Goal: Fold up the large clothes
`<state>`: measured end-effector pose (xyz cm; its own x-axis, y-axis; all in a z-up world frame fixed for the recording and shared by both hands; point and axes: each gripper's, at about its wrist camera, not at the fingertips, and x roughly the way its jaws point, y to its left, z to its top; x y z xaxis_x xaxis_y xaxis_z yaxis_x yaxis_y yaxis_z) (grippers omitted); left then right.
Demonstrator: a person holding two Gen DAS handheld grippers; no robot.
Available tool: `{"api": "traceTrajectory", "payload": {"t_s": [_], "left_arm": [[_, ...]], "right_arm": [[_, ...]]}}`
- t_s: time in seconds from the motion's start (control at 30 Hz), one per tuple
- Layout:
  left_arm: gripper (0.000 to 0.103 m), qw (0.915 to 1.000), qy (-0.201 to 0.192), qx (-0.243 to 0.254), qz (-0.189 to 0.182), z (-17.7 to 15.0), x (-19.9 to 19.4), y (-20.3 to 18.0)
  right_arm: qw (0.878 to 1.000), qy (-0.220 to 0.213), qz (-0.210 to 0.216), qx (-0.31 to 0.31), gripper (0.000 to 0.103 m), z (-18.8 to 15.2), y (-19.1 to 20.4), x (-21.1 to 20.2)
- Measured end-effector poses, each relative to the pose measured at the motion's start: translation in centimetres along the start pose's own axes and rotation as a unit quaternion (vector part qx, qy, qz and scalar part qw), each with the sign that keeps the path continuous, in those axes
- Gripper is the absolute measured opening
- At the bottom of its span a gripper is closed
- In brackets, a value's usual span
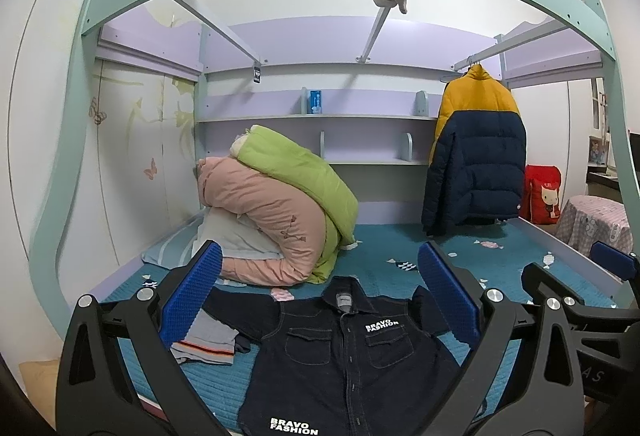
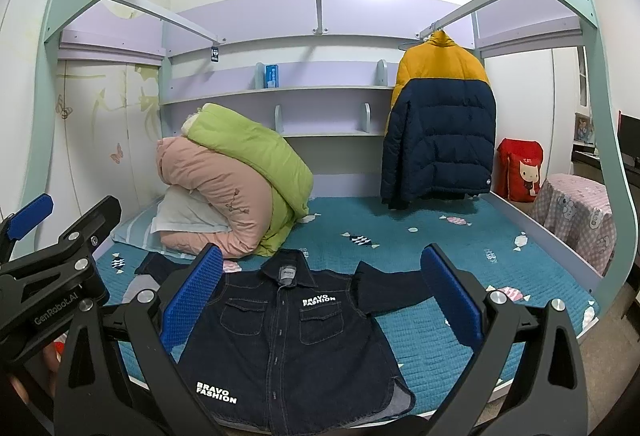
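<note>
A dark denim shirt [image 1: 340, 360] printed "BRAVO FASHION" lies flat, front up and buttoned, on the teal bedspread [image 1: 384, 256], collar toward the far wall and sleeves spread sideways. My left gripper [image 1: 320, 296] hovers open above its collar end, blue pads wide apart and empty. The same shirt [image 2: 280, 340] fills the lower middle of the right wrist view, and my right gripper [image 2: 320, 296] is open above it, holding nothing. The other gripper shows at the edge of each view.
Rolled pink and green quilts [image 1: 280, 204] are piled on a pillow at the back left. A grey folded garment [image 1: 208, 344] lies left of the shirt. A yellow and navy puffer jacket [image 2: 440, 124] hangs at the back right. A red bag [image 2: 520, 170] and a covered stool [image 2: 576, 216] stand beside the bed.
</note>
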<state>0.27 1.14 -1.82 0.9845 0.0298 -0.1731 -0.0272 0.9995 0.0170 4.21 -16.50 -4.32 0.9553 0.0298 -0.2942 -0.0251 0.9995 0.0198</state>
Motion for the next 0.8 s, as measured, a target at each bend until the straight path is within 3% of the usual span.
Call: {"api": "traceTrajectory", "payload": {"t_s": [0.8], "left_arm": [[0.098, 1.0, 0.003, 0.002, 0.003, 0.2, 0.3, 0.2]], "right_arm": [[1.0, 0.001, 0.005, 0.004, 0.096, -0.2, 1.3, 0.2]]}}
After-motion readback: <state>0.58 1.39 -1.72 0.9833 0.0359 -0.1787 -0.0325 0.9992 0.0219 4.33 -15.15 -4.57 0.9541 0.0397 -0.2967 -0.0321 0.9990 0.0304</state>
